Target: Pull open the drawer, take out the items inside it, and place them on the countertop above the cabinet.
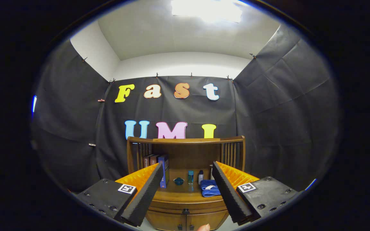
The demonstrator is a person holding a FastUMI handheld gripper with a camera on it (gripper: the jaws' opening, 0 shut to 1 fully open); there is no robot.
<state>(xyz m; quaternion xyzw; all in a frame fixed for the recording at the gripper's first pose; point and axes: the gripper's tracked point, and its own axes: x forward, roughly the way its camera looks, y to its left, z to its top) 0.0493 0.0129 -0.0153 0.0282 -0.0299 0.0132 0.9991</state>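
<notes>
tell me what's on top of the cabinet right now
On the countertop: upright books, a small dark bowl, two little bottles, a folded blue towel. The open gripper partly hides its sides.

Cabinet glossy varnished wood, folded towel soft cloth, tongs w/ ribbed matt pads.

Your gripper is held level and points straight ahead, its two fingers spread wide apart with nothing between them. The jaws stand open, each finger angling outward from base to tip, the ridged inner pads facing one another across the gap. Neither pad touches anything. Below the gap, at the lowest part of the gripper view, you can see a fingertip of your hand poking up, set just to the right of the centre line.
</notes>
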